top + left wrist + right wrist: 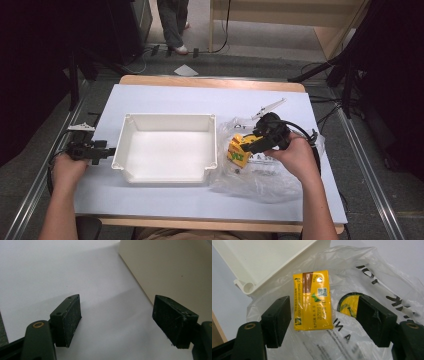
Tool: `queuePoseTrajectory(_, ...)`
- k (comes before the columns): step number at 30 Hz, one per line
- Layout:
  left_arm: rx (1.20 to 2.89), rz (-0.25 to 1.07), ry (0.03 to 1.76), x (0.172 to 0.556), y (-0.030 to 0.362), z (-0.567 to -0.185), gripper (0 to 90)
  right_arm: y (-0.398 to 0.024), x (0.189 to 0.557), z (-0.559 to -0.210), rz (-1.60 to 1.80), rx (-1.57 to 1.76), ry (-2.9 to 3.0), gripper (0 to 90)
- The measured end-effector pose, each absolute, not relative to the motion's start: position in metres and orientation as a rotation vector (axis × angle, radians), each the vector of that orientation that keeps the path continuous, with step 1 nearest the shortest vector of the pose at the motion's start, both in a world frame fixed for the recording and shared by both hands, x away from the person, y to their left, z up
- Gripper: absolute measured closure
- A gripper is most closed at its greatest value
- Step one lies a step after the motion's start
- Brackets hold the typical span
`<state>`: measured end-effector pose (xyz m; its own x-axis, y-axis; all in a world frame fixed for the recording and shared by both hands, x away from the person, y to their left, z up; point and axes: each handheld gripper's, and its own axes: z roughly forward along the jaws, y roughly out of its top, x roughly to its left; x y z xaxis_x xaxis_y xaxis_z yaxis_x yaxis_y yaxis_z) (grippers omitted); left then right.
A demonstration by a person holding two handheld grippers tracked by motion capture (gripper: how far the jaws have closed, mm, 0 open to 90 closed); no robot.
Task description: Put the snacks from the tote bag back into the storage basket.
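A white plastic tray stands empty in the middle of the white table. To its right lies a crumpled clear plastic bag with black print. A yellow packet rests on the bag near the tray's right wall. My right gripper hovers over the packet. In the right gripper view the yellow packet lies between the wide jaws of the right gripper; the right pad stands clear of it. My left gripper is open beside the tray's left wall, its jaws holding nothing over bare table.
The tray wall rises just right of the left jaws. The tray's corner sits close to the bag. Bare table surface runs along the front. Dark stands and cables flank the table; a person stands far behind.
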<state>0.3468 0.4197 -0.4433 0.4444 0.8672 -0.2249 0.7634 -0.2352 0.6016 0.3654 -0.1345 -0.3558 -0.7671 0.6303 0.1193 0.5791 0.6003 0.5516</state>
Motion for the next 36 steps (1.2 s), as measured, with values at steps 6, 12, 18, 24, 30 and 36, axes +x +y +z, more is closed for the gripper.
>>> queuePoseTrajectory(6, 2.044, 0.203, 1.362, 0.347, 0.420, -0.443, 24.2, -0.128, 0.365, -0.359, 0.864, 1.036, 2.751, 29.2)
queuePoseTrajectory(12, 2.044, 0.204, 1.364, 0.347, 0.420, -0.444, 24.2, -0.123, 0.366, -0.363, 0.836, 1.028, 2.764, 29.5)
queuePoseTrajectory(18, 2.041, 0.204, 1.362, 0.347, 0.420, -0.444, 24.2, -0.119, 0.367, -0.368, 0.811, 1.015, 2.777, 30.0)
queuePoseTrajectory(24, 2.042, 0.205, 1.361, 0.347, 0.420, -0.443, 24.2, -0.115, 0.369, -0.375, 0.781, 1.012, 2.786, 30.1)
queuePoseTrajectory(30, 2.044, 0.203, 1.360, 0.347, 0.420, -0.443, 24.2, -0.111, 0.371, -0.381, 0.771, 1.008, 2.799, 30.7)
queuePoseTrajectory(36, 2.046, 0.203, 1.360, 0.347, 0.420, -0.443, 24.2, -0.110, 0.374, -0.388, 0.766, 1.017, 2.803, 32.2)
